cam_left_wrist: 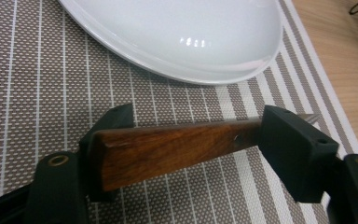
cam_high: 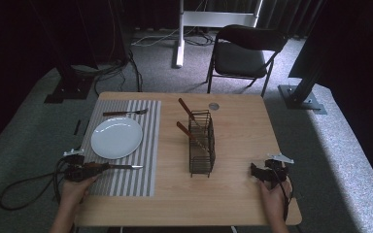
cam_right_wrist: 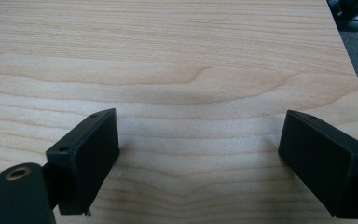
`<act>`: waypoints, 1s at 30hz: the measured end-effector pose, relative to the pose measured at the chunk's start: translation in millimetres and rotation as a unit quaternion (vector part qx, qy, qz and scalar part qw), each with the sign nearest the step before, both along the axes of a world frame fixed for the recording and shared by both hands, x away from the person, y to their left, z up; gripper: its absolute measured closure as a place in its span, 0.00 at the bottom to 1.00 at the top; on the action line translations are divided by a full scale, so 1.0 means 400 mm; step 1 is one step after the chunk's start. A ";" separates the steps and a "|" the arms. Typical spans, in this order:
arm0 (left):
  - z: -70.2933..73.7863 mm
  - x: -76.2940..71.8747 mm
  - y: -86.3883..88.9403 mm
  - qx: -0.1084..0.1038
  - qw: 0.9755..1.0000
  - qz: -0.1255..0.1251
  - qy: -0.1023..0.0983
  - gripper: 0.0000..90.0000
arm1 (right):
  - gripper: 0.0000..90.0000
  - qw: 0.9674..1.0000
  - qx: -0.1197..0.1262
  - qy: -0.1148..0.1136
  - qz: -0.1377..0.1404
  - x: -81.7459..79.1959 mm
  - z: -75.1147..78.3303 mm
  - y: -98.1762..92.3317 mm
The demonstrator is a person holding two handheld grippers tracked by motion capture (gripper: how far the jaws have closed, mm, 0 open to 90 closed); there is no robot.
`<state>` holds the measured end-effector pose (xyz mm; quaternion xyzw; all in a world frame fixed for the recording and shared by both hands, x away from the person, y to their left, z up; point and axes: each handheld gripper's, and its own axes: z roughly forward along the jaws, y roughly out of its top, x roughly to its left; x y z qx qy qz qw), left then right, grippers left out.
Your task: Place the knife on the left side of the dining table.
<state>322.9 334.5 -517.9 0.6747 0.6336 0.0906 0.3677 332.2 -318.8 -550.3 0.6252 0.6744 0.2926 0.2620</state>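
Observation:
A knife with a brown wooden handle (cam_left_wrist: 168,149) lies on the striped placemat (cam_left_wrist: 28,93), just below the white plate (cam_left_wrist: 177,37). My left gripper (cam_left_wrist: 196,144) is open. The handle runs slantwise through the wide gap between its black jaws, and the pads do not press on it. In the high view the knife (cam_high: 121,166) points its blade to the right from the left gripper (cam_high: 90,170), near the placemat's (cam_high: 126,182) front left. My right gripper (cam_right_wrist: 198,154) stands open over bare wood, with nothing between its jaws; the high view has the right gripper (cam_high: 257,172) at the table's front right.
The plate (cam_high: 116,138) sits mid-placemat with a fork (cam_high: 124,113) beyond it. A black wire basket (cam_high: 201,145) at the table's centre holds two wooden-handled utensils (cam_high: 187,110). A small round disc (cam_high: 214,106) lies near the far edge. A folding chair (cam_high: 245,53) stands behind the table.

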 end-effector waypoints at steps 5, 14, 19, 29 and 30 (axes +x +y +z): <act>-0.007 0.015 -0.019 0.028 0.999 0.000 0.021 0.20 | 0.13 1.000 0.000 0.000 0.000 0.000 0.000 0.000; -0.007 0.025 -0.052 0.053 0.998 -0.012 0.038 0.19 | 0.13 1.000 0.000 0.000 0.000 0.000 0.000 0.000; -0.011 0.027 -0.065 0.056 0.998 -0.008 0.038 0.19 | 0.13 1.000 0.000 0.000 0.000 0.000 0.000 0.000; -0.010 0.029 -0.051 0.037 0.999 0.017 0.013 0.19 | 0.13 1.000 0.000 0.000 0.000 0.000 0.000 0.000; -0.010 0.028 -0.049 0.038 0.999 0.021 0.010 0.19 | 0.13 1.000 0.000 0.000 0.000 0.000 0.000 0.000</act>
